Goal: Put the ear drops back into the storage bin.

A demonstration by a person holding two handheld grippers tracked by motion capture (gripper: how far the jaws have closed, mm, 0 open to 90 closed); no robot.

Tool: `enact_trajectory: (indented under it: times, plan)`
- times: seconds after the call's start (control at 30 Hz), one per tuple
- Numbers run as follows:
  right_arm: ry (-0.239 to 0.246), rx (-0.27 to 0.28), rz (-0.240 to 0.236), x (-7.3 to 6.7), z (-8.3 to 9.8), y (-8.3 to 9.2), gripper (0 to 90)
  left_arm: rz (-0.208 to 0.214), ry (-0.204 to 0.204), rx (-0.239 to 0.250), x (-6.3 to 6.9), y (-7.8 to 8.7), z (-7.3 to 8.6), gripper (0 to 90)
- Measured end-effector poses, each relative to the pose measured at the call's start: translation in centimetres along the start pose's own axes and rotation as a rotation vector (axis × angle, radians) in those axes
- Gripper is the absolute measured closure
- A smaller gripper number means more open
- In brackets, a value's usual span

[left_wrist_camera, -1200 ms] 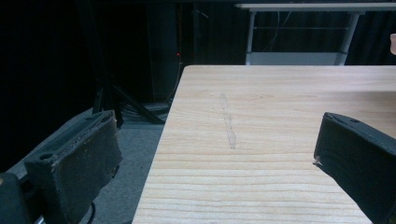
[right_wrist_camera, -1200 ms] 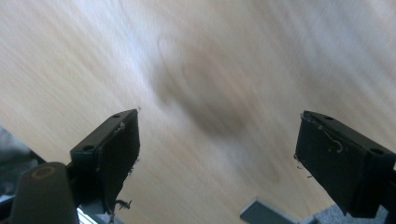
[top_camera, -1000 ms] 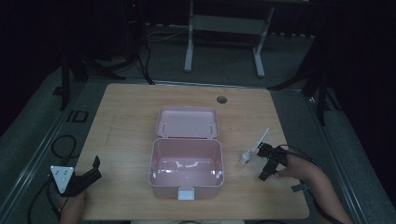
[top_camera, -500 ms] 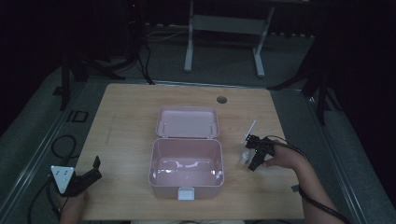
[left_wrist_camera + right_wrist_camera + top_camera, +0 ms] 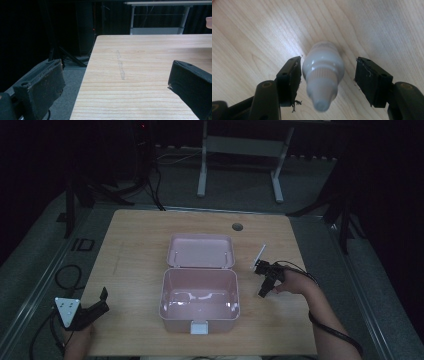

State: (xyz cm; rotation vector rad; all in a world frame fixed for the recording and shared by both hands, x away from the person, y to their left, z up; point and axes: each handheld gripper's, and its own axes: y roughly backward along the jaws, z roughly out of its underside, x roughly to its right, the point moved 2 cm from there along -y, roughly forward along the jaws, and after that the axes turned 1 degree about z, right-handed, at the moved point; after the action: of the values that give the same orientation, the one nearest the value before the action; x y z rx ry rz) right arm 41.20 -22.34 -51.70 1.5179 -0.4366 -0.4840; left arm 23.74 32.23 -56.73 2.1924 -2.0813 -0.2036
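Note:
A small white dropper bottle (image 5: 323, 72) stands upright on the wooden table, seen from above in the right gripper view. My right gripper (image 5: 329, 68) is open and points down over it, one jaw on each side; the left jaw is close to the bottle's shoulder and the right jaw stands clear of it. In the high view the right gripper (image 5: 265, 280) hangs just right of an open pink plastic box (image 5: 165, 295), and the bottle is hidden under it. My left gripper (image 5: 97, 305) rests open at the table's front left corner, with nothing between its jaws (image 5: 115, 82).
The pink box's lid (image 5: 201, 251) lies folded back flat behind it, and its white latch (image 5: 199, 326) faces the front edge. A round cable hole (image 5: 237, 226) sits near the table's back edge. Bare wood (image 5: 135, 250) stretches left of the box.
My right gripper has moved left toward the box and tipped down over the white bottle, which now stands between its jaws. The left gripper has stayed still.

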Motion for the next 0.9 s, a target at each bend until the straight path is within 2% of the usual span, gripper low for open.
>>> enact_trajectory:
  times: [0.17, 0.47, 0.5, 0.57, 0.77, 0.9]
  plan:
    - [0.012, -0.015, -0.007, 0.1, -0.4, -0.5, 40.6, 0.0, -0.01, 0.0, 0.1, 0.0, 0.0, 0.5]
    - [0.03, -0.04, -0.016, 0.0, -0.8, -1.1, 52.7, 0.003, -0.009, -0.001, 0.1, 0.0, 0.0, 0.5]
    - [0.039, -0.043, -0.025, 0.0, -0.8, -1.0, 56.6, 0.003, -0.01, -0.002, 0.1, 0.0, 0.0, 0.5]
    - [0.067, -0.053, -0.007, -0.2, -0.9, -0.8, 59.4, 0.003, -0.009, -0.002, 0.1, 0.0, 0.0, 0.5]
    - [0.161, -0.07, -0.003, -0.8, -0.6, -0.7, 59.6, 0.003, -0.009, -0.003, 0.1, 0.0, 0.0, 0.5]
    - [0.19, -0.077, -0.005, -1.1, -0.4, -0.7, 59.6, 0.003, -0.009, -0.003, 0.1, 0.0, 0.0, 0.5]
